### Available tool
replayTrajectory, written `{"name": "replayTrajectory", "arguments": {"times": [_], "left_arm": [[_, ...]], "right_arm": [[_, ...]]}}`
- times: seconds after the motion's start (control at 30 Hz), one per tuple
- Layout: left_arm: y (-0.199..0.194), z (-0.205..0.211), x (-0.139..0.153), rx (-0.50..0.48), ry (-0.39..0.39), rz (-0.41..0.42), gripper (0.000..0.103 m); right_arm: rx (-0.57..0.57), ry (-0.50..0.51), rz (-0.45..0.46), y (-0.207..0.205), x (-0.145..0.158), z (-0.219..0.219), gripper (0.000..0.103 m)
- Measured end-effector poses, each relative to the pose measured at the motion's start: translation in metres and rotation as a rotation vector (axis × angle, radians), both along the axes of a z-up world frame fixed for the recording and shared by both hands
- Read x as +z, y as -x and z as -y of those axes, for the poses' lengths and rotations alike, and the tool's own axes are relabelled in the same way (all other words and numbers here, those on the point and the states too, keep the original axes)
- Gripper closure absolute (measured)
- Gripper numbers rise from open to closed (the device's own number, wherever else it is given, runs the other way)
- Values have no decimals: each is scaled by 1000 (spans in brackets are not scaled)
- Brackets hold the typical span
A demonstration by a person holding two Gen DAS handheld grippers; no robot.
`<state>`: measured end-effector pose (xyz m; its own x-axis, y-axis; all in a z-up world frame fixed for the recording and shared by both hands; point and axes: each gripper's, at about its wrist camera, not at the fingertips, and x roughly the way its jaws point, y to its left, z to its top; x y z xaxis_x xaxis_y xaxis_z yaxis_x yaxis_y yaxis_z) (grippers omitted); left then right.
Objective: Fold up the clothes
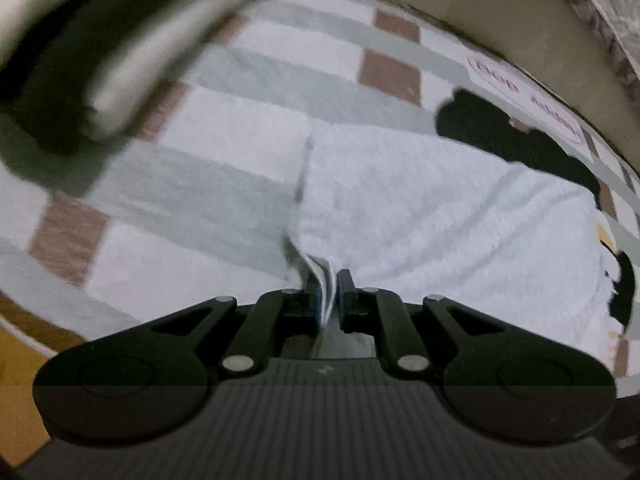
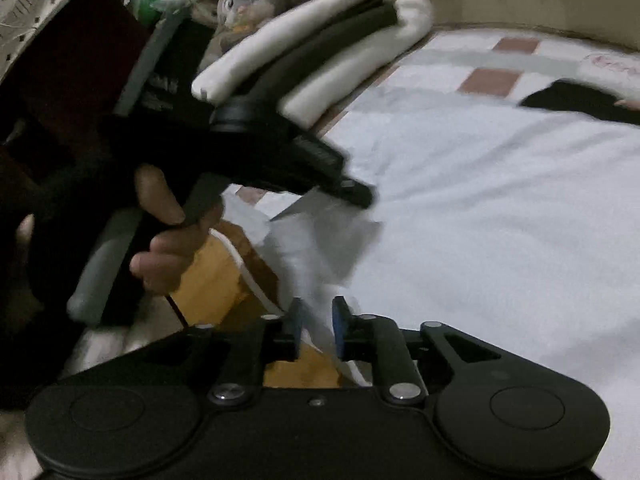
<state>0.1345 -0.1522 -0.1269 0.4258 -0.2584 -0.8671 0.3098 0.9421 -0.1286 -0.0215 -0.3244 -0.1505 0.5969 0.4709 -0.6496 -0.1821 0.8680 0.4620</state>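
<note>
The white garment point(image 1: 440, 216) lies spread on a bed with a checked blanket point(image 1: 224, 128), its near edge toward both grippers. In the left wrist view, the left gripper point(image 1: 329, 292) has its fingers nearly together, pinching a raised fold of the garment's edge; the blue pads point(image 1: 342, 300) sit against the cloth on both sides. The fabric rises in a small ridge from the bed into the grip.

In the right wrist view, the right gripper point(image 2: 317, 322) has its fingers somewhat apart, with the garment's edge lying in the gap; the view is blurred, and the pads do not seem to press on the cloth. The left gripper point(image 2: 352, 192) shows there too, held in a hand point(image 2: 168, 240), its tip down on the garment.

A stack of folded white and dark clothes point(image 2: 320, 44) sits at the far side of the bed, with a plush toy point(image 2: 244, 0) behind it. A dark item point(image 1: 500, 132) lies past the garment's far edge.
</note>
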Motion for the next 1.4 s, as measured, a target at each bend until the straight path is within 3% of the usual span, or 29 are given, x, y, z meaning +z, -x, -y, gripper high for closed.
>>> {"name": "replayTrajectory", "arguments": {"times": [0.03,0.07,0.13,0.2,0.23,0.3,0.4,0.43,0.5,0.6,0.67,0.73,0.8,0.93,1.0,1.1,1.23,1.4], "left_arm": [[5,-4,11,37,-52,75,92],[11,-10,22,57,-51,139,91],[18,-24,41,15,111,174,91],[30,-11,46,-167,211,142,87],[36,-2,49,-265,254,124,78],[53,26,36,-479,202,32,68],[62,59,11,-653,71,-102,68],[60,66,4,-686,32,-148,68],[57,68,-4,-714,-69,-156,69],[51,64,-4,-702,-44,-182,68],[50,62,-8,-679,-13,-176,68],[49,61,-10,-658,12,-168,67],[46,61,-11,-639,25,-162,68],[43,62,-11,-613,12,-145,68],[47,64,-10,-628,-12,-140,68],[64,77,-9,-698,-124,-78,68],[89,91,-9,-798,-269,31,66],[118,96,21,-903,-182,238,64]], "right_arm": [[-18,49,16,13,6,10,75],[-37,102,27,26,13,20,67],[-83,221,37,53,23,45,56],[-166,260,19,76,28,72,54],[-224,239,-1,87,28,88,53],[-337,153,-44,104,20,120,52],[-467,33,-113,123,0,151,52],[-511,-31,-138,128,-8,160,52],[-567,-152,-168,134,-22,170,52],[-620,-303,-206,140,-41,179,44],[-591,-303,-239,140,-48,172,43],[-544,-294,-238,137,-49,163,49],[-497,-247,-215,136,-42,154,92],[-482,-177,-142,146,-20,157,95],[-486,-129,-149,149,-22,160,96],[-497,-141,-190,151,-39,159,96],[-484,-145,-180,150,-38,160,96],[-493,-208,-168,152,-32,168,96]]}}
